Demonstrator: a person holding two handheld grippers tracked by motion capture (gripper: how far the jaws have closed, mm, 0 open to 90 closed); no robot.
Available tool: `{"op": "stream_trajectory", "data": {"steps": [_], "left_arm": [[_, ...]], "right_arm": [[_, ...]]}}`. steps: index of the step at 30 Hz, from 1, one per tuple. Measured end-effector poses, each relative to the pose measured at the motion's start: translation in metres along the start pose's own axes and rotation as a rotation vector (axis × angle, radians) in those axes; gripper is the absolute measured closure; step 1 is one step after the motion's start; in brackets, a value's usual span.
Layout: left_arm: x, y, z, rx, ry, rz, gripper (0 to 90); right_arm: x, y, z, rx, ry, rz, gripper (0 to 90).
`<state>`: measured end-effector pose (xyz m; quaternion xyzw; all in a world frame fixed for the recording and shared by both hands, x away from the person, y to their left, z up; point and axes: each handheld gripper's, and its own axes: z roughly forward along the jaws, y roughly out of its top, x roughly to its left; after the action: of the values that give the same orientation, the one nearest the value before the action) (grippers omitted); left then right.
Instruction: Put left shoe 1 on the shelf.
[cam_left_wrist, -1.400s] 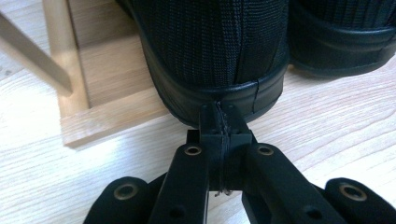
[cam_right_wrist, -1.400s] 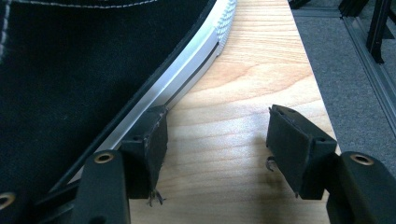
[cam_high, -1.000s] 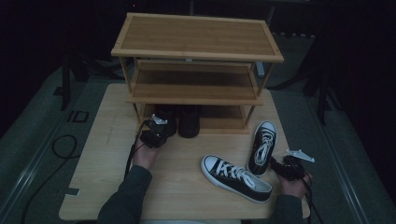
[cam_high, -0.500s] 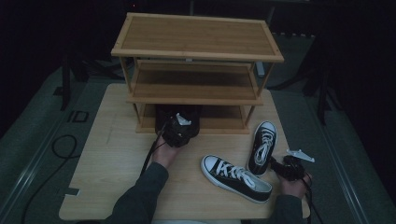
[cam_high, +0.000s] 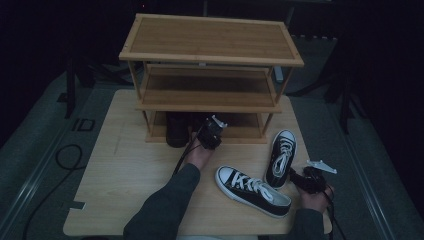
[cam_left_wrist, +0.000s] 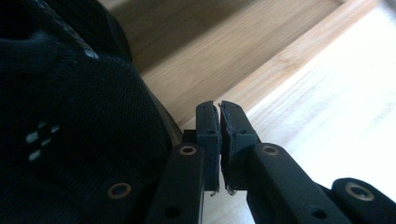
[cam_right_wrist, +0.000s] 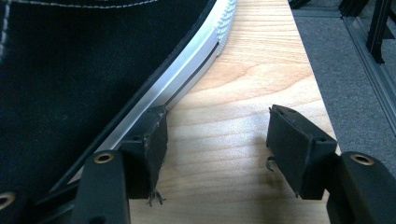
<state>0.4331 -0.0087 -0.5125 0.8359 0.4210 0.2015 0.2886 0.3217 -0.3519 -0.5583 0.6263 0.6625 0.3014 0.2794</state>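
My left tool (cam_high: 212, 131) sits at the front edge of the rack's (cam_high: 210, 55) bottom shelf with its jaws pinched together on nothing; in the left gripper view they have just been closing, and the dark mesh shoe (cam_left_wrist: 79, 135) lies just beside them, outside the gap. From the high view that dark shoe (cam_high: 177, 129) stands on the bottom shelf, toe out toward me, though the shadow there is deep and I can't be sure whether a second one sits beside it.

My right tool (cam_high: 306, 180) rests on the worktop (cam_high: 120, 170) near its right edge, jaws spread wide and empty, one pad just beside the white rubber sole edge of a black canvas sneaker (cam_right_wrist: 93, 60). Two such sneakers are out on the worktop: one (cam_high: 252, 190) lying angled in front of me, the other (cam_high: 280, 157) pointing toward the rack.

I judge these sneakers light, with soft canvas uppers that will fold under a pinch, and a stiffer, grippy rubber sole. The heel collar or the sole rim looks the safest hold; the laces would slip.
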Motion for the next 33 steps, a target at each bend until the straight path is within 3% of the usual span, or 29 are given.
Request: {"op": "stream_trajectory", "data": {"steps": [3, 7, 11, 17, 20, 24, 26, 30, 33], "left_arm": [[0.0, -0.002, 0.006, 0.029, 0.033, 0.001, 88.4], [0.001, -0.004, 0.007, 0.029, 0.042, -0.011, 89.4], [0.006, -0.005, 0.006, 0.026, 0.032, -0.039, 89.6], [0.002, -0.006, 0.012, 0.013, 0.027, -0.011, 84.6], [-0.001, -0.008, 0.02, -0.001, 0.031, -0.021, 83.6], [-0.007, -0.007, 0.029, -0.043, 0.029, -0.056, 83.5], [-0.008, -0.006, 0.034, -0.061, 0.025, -0.091, 88.7], [-0.008, -0.003, 0.04, -0.096, 0.024, -0.161, 89.7], [-0.01, -0.001, 0.043, -0.103, 0.04, -0.163, 89.7]], "right_arm": [[0.0, 0.0, 0.0, 0.0, 0.0, 0.0, 38.1], [0.0, 0.0, 0.0, 0.0, 0.0, 0.0, 38.2], [0.0, 0.0, 0.0, 0.0, 0.0, 0.0, 38.2], [0.0, 0.0, 0.0, 0.0, 0.0, 0.0, 38.1], [0.0, 0.0, 0.0, 0.0, 0.0, 0.0, 38.2], [0.0, 0.0, 0.0, 0.0, 0.0, 0.0, 38.1], [0.0, 0.0, 0.0, 0.0, 0.0, 0.0, 38.2], [0.0, 0.0, 0.0, 0.0, 0.0, 0.0, 38.2], [0.0, 0.0, 0.0, 0.0, 0.0, 0.0, 38.1]]}}
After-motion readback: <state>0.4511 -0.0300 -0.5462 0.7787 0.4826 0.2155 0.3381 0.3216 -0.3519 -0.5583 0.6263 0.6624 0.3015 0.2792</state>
